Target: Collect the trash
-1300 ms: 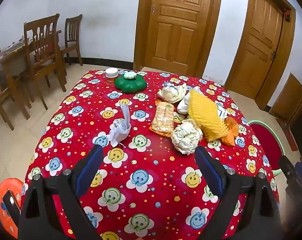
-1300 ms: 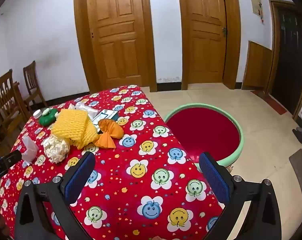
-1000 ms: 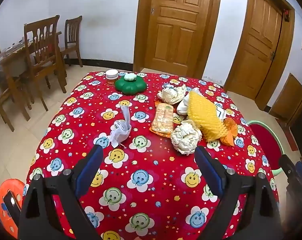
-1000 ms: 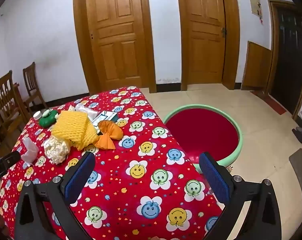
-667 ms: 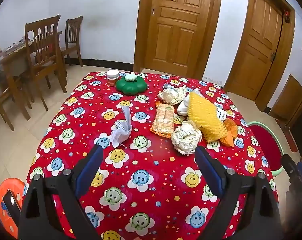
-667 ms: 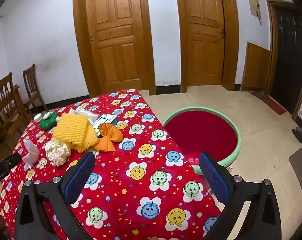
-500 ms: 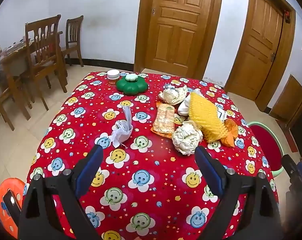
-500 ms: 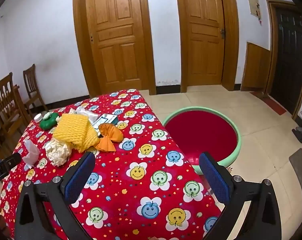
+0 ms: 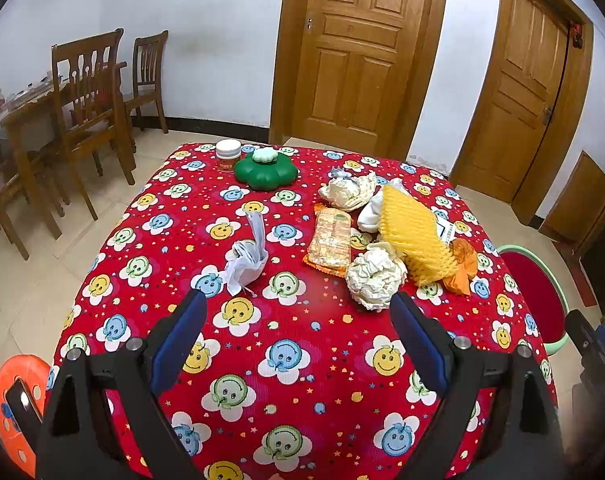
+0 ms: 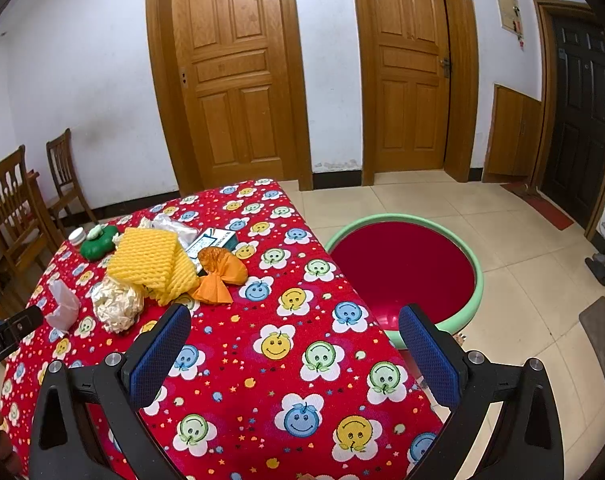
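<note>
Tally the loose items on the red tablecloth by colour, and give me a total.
White or cream: 5 – crumpled paper ball, crumpled wrapper, white bag, white wad, printed card
Yellow: 1 – foam net
Orange: 2 – snack packet, orange wrapper
Green: 1 – green lidded dish
White-capped jar: 1
Total: 10

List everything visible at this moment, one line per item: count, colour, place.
table: 1, red smiley-flower cloth, centre
crumpled paper ball: 1, cream, near left gripper
foam net: 1, yellow, table right
orange wrapper: 1, orange, beside foam net
snack packet: 1, orange, table middle
white tissue: 1, white, table left
green container: 1, green, far edge
jar: 1, white lid, beside green container
basin: 1, red with green rim, floor
chairs: 2 or more, brown, far left
left gripper: 1, open
right gripper: 1, open
</note>
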Tool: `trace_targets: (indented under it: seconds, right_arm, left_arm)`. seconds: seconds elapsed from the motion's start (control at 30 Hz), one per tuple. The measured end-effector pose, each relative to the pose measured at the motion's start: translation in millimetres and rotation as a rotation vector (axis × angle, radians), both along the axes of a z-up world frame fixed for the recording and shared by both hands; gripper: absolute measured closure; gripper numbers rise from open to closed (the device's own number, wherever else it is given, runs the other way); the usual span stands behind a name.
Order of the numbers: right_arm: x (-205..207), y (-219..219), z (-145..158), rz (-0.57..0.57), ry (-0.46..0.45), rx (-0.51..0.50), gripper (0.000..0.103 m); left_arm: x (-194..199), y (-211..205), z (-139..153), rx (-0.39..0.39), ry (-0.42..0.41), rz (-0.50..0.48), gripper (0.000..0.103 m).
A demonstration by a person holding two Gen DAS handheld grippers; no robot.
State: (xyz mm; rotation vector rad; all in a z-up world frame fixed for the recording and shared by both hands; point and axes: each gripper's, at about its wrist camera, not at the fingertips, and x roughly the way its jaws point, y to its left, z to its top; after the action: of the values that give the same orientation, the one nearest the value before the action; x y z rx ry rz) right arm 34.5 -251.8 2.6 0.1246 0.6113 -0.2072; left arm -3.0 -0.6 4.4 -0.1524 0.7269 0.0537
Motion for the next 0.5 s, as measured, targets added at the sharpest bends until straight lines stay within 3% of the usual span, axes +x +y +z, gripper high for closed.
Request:
trace_targets:
  seconds: [0.5]
  right_arm:
    - [0.1, -0.7, -2.4, -0.001, 0.001, 0.003, 0.0]
  left_arm:
    - [-1.1, 0.7, 0.2, -0.001, -0.001, 0.001, 0.011]
